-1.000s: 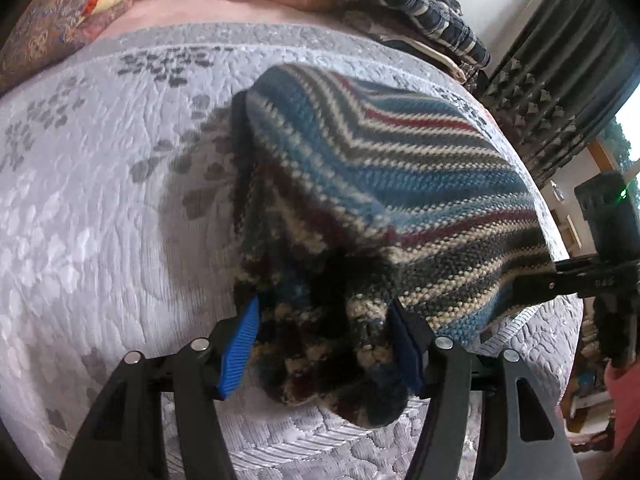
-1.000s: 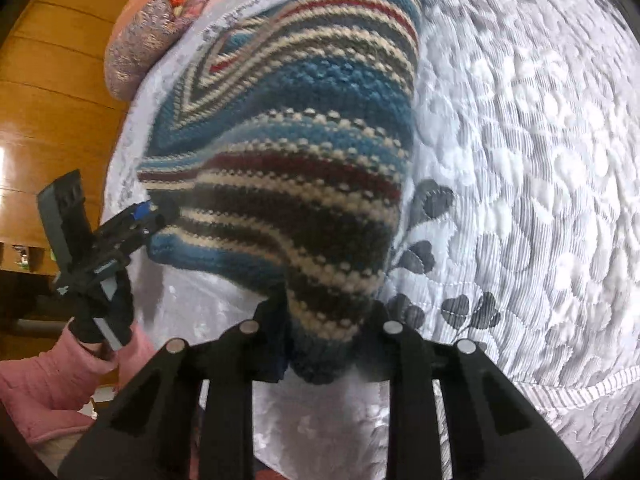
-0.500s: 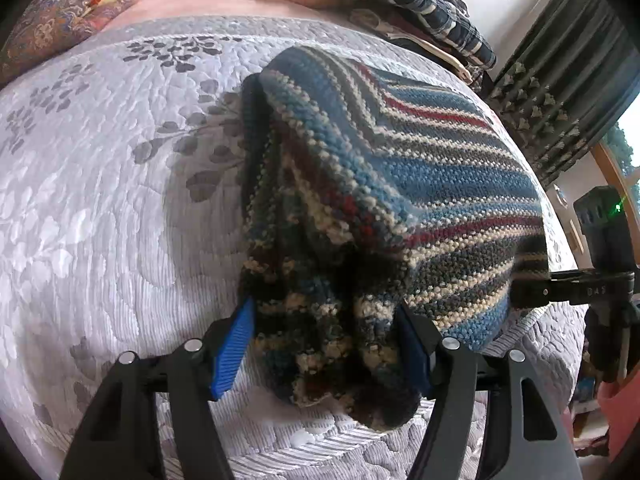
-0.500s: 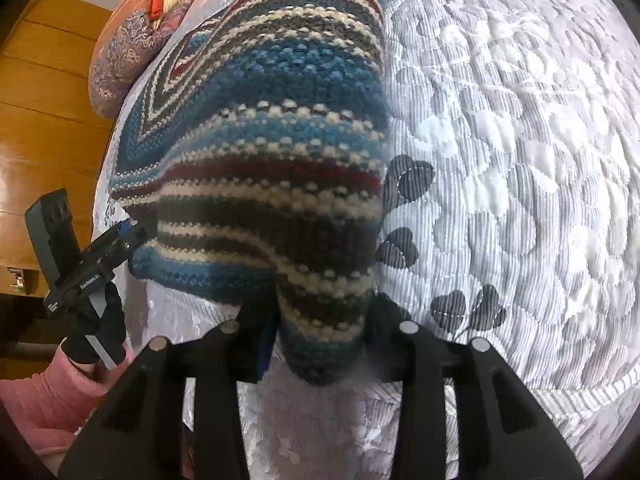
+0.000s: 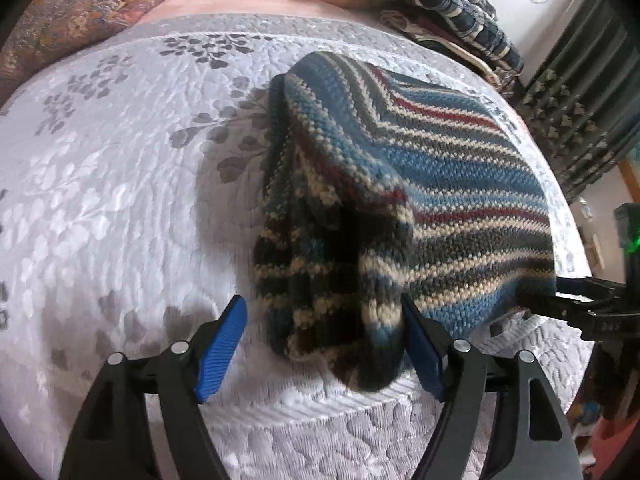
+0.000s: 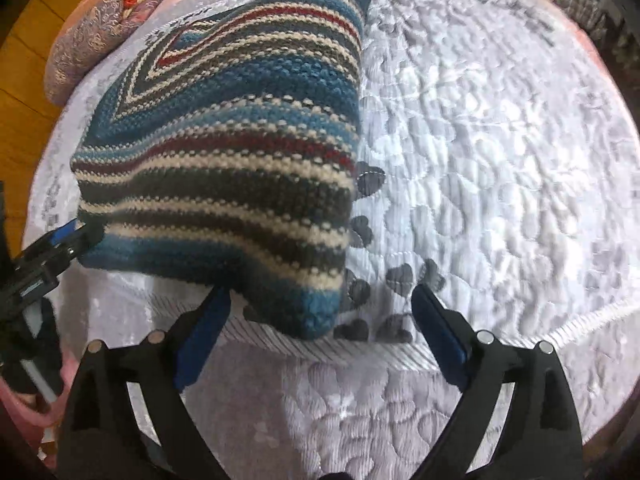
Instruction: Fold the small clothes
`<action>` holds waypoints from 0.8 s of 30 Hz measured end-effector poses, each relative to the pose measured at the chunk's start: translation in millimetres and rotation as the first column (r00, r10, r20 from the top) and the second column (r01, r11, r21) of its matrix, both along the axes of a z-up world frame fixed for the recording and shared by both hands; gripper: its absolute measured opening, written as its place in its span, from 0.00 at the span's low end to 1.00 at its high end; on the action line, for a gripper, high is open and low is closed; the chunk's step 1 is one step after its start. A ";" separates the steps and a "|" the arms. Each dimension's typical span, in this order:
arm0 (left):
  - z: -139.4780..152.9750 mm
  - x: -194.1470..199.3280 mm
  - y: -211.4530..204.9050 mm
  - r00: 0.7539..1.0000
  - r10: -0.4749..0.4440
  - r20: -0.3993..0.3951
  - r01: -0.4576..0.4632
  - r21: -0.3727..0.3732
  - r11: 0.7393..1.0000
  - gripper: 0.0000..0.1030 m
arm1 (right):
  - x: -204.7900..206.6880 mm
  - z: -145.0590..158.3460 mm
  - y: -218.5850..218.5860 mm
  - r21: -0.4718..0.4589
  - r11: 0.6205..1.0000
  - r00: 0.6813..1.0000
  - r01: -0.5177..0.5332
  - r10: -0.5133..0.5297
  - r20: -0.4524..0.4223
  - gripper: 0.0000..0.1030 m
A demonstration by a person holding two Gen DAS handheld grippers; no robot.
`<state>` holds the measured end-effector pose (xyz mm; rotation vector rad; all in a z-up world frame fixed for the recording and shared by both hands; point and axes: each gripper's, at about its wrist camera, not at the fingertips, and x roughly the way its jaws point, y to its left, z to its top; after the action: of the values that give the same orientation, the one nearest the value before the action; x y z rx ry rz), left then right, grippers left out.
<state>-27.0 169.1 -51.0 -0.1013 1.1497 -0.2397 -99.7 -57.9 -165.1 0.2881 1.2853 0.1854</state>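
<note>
Left gripper (image 5: 322, 330), black frame with blue ribbed pads: jaws spread wide, released, the right pad touching the bunched near corner of the garment, the left pad clear of it. Right gripper (image 6: 320, 312), same build: jaws parted wide, released, the garment's other near corner lying between them, just beside the left pad and apart from the right one. Striped knitted garment (image 5: 420, 184) in blue, grey, cream and dark red wool: folded, lying on the bed close to its near edge, one corner doubled into a thick lump before the left gripper; chevron stripes meet along its upper face. Quilted white bedspread (image 5: 120, 200) with grey leaf print: spread under the garment, its ribbed border running along the near edge below both grippers. Patterned orange and brown cushion (image 5: 72, 20): at the far left of the bed. Navy and cream checked cloth (image 5: 452, 4): heaped at the far right of the bed. Dark patterned curtain (image 5: 580, 112): hanging beyond the bed at right
</note>
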 end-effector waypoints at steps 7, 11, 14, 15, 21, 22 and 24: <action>10.0 -17.8 -8.4 1.000 0.025 -0.018 -0.024 0.067 0.997 0.79 | -19.5 15.3 6.0 -0.112 0.992 0.998 0.054 -0.050 0.035 0.92; 17.9 -24.2 -11.5 0.999 0.045 -0.002 -0.045 0.101 0.994 0.81 | -29.9 28.3 5.2 -0.122 0.989 0.995 0.087 -0.080 0.062 0.93; 23.9 -27.9 -13.5 0.998 0.057 0.004 -0.057 0.089 0.994 0.82 | -37.7 38.4 7.6 -0.138 0.985 0.993 0.102 -0.091 0.081 0.94; 26.4 -29.3 -14.8 0.998 0.059 0.006 -0.060 0.087 0.994 0.82 | -38.8 40.6 7.6 -0.142 0.984 0.992 0.106 -0.094 0.086 0.95; 35.7 -35.2 -22.3 0.998 0.057 0.021 -0.059 0.099 0.993 0.83 | -38.3 54.9 17.6 -0.186 0.976 0.989 0.113 -0.093 0.110 0.95; 36.7 -35.8 -23.1 0.998 0.057 0.024 -0.060 0.102 0.993 0.83 | -39.6 55.7 17.9 -0.197 0.974 0.990 0.112 -0.091 0.111 0.95; 38.3 -36.5 -23.6 0.998 0.058 0.028 -0.061 0.105 0.993 0.83 | -38.6 56.5 17.4 -0.213 0.971 0.990 0.109 -0.087 0.111 0.95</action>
<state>-63.5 145.5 -12.7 -0.0390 1.1306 -0.1263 -138.3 -40.5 -108.5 0.1510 1.1766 -0.0260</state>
